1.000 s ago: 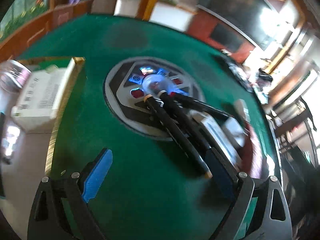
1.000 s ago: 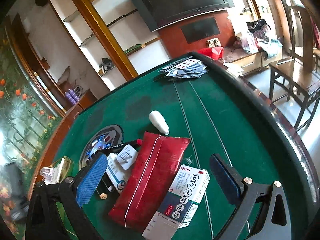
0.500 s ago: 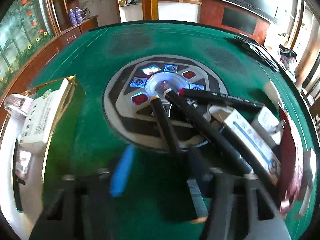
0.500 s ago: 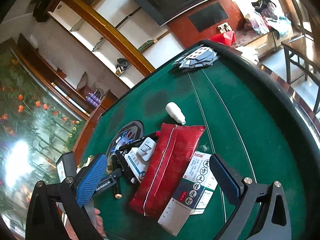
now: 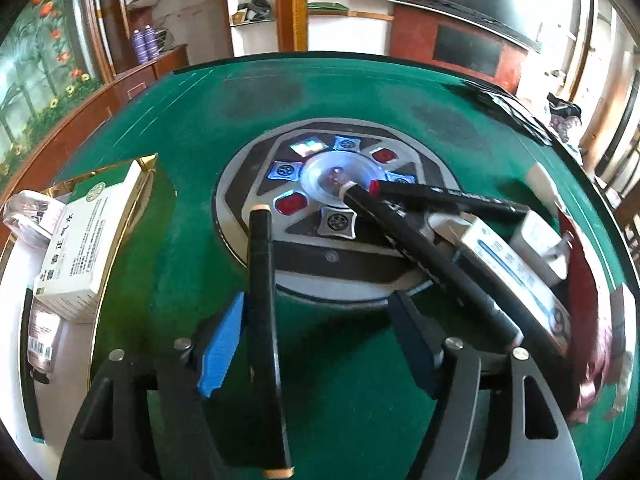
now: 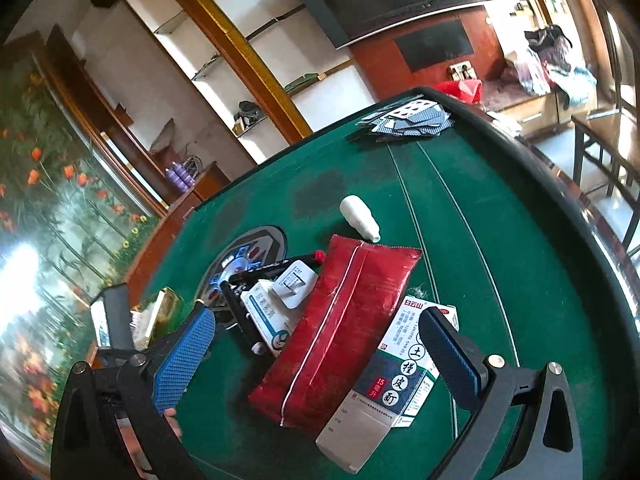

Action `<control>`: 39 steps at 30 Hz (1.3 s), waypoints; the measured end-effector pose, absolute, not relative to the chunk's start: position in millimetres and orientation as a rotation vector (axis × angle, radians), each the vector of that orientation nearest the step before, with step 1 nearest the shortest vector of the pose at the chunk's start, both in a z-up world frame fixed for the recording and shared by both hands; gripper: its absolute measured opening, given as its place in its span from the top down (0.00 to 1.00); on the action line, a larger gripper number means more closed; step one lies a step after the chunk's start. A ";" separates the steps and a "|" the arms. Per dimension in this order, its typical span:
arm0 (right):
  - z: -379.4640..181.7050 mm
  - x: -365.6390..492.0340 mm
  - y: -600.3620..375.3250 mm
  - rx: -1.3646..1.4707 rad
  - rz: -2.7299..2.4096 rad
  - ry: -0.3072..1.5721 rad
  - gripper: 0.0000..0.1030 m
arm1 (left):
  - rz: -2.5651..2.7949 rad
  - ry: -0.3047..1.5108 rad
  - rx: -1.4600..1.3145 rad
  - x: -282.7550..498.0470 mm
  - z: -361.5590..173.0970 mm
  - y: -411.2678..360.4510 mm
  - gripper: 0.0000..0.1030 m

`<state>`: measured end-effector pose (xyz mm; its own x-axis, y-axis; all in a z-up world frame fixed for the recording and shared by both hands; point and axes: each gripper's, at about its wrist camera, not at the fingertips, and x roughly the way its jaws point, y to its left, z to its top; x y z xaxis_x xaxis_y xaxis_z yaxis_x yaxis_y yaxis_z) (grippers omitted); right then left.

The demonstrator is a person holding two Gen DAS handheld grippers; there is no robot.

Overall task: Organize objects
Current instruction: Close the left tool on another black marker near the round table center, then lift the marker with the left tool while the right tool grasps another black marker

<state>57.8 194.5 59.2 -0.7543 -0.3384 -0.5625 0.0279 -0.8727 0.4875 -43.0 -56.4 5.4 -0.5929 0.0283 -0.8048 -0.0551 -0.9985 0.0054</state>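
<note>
In the left wrist view my left gripper point(image 5: 320, 328) is open around a black marker point(image 5: 262, 300) that lies between its jaws, close to the left blue pad point(image 5: 222, 348). Two more black markers point(image 5: 424, 256) lie across the grey centre console point(image 5: 332, 200) of the green table. In the right wrist view my right gripper point(image 6: 316, 348) is open and empty, hovering over a red pouch point(image 6: 340, 328) and a medicine box point(image 6: 400, 376). A white and blue box point(image 6: 266, 316), a white charger point(image 6: 294, 284) and a small white bottle point(image 6: 359, 219) lie beyond.
A gold-edged tray point(image 5: 120, 208) at the left holds a white box point(image 5: 86, 236) and packets. Playing cards point(image 6: 408, 120) lie scattered at the far table edge. A wooden chair point(image 6: 604, 148) stands to the right of the table.
My left gripper has moved forward and lowered so one black marker now lies between its open jaws. The right gripper has shifted slightly, staying open over the pouch.
</note>
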 end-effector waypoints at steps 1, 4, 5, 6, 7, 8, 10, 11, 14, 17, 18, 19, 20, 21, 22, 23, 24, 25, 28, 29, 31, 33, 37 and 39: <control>58.7 56.8 192.5 0.995 -2.685 -0.667 0.00 | 2.750 0.059 -1.389 -39.6 6.1 -55.3 0.47; 57.3 56.5 185.7 0.996 -2.696 -0.622 0.00 | 2.699 0.090 -1.380 -25.0 9.0 -56.0 0.86; 57.7 56.1 182.4 0.995 -2.694 -0.604 0.00 | 2.676 0.078 -1.387 -19.3 9.6 -58.8 0.86; 58.4 55.5 179.6 0.993 -2.689 -0.588 0.00 | 2.659 0.070 -1.397 -14.1 10.3 -61.2 0.86; 60.2 54.8 175.5 0.993 -2.676 -0.571 0.00 | 2.648 0.058 -1.404 -9.5 10.6 -64.6 0.86; 63.2 54.1 170.6 1.003 -2.658 -0.564 0.00 | 2.633 0.036 -1.415 -4.2 11.0 -68.1 0.86; 70.0 50.0 160.9 1.036 -2.593 -0.573 0.00 | 2.594 -0.054 -1.433 8.1 11.9 -79.0 0.86; 74.8 43.8 152.4 1.060 -2.501 -0.582 0.00 | 2.570 -0.112 -1.441 14.5 12.0 -86.1 0.86; 82.4 17.7 119.9 1.137 -2.244 -0.561 0.00 | 2.526 -0.214 -1.444 28.1 9.5 -98.4 0.86; 82.0 -14.3 85.0 1.221 -2.147 -0.486 0.00 | 2.506 -0.232 -1.433 37.8 8.4 -104.4 0.86; 79.6 -23.4 76.6 1.237 -2.141 -0.466 0.00 | 2.501 -0.239 -1.427 38.9 8.4 -105.8 0.86; 76.2 -35.2 66.3 1.261 -2.130 -0.443 0.00 | 2.498 -0.242 -1.417 38.9 8.5 -106.4 0.86; 70.5 -47.1 56.6 1.292 -2.115 -0.434 0.00 | 2.498 -0.237 -1.408 39.4 8.6 -106.4 0.86; 65.7 -55.3 49.8 1.317 -2.105 -0.427 0.00 | 2.500 -0.228 -1.402 40.2 9.4 -106.1 0.86; 60.6 -64.2 41.5 1.344 -2.100 -0.405 0.01 | 2.503 -0.220 -1.395 40.5 9.6 -105.1 0.86; 56.8 -71.4 33.4 1.370 -2.117 -0.361 0.03 | 2.504 -0.218 -1.391 42.1 10.1 -104.7 0.86; 54.1 -76.8 27.4 1.386 -2.137 -0.321 0.05 | 2.503 -0.213 -1.385 42.3 10.4 -104.5 0.86; 52.3 -82.5 21.2 1.404 -2.160 -0.278 0.10 | 2.500 -0.210 -1.381 42.2 10.7 -104.4 0.86; 42.2 -93.6 11.0 1.478 -2.197 -0.172 0.19 | 2.487 -0.228 -1.380 42.4 11.1 -106.4 0.84; 37.8 -96.7 8.0 1.510 -2.218 -0.125 0.29 | 2.479 -0.235 -1.378 42.0 11.1 -107.1 0.81; 31.2 -101.4 2.5 1.561 -2.267 -0.012 0.41 | 2.461 -0.249 -1.369 41.3 11.1 -107.8 0.77; 27.1 -102.4 -0.9 1.597 -2.316 0.066 0.68 | 2.453 -0.254 -1.360 41.9 11.3 -108.0 0.74; 25.0 -93.5 -9.3 1.619 -2.358 0.199 0.83 | 2.449 -0.257 -1.353 41.6 11.4 -107.0 0.71; 24.2 -85.6 -11.5 1.616 -2.366 0.247 0.84 | 2.450 -0.265 -1.349 41.7 10.5 -107.9 0.71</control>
<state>-85.6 -11.5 24.2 -0.3444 -0.1211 -0.9310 0.3108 -0.9504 0.0087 41.7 -107.9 10.5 -0.4964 0.3727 -0.7840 -0.1964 -0.9279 -0.3168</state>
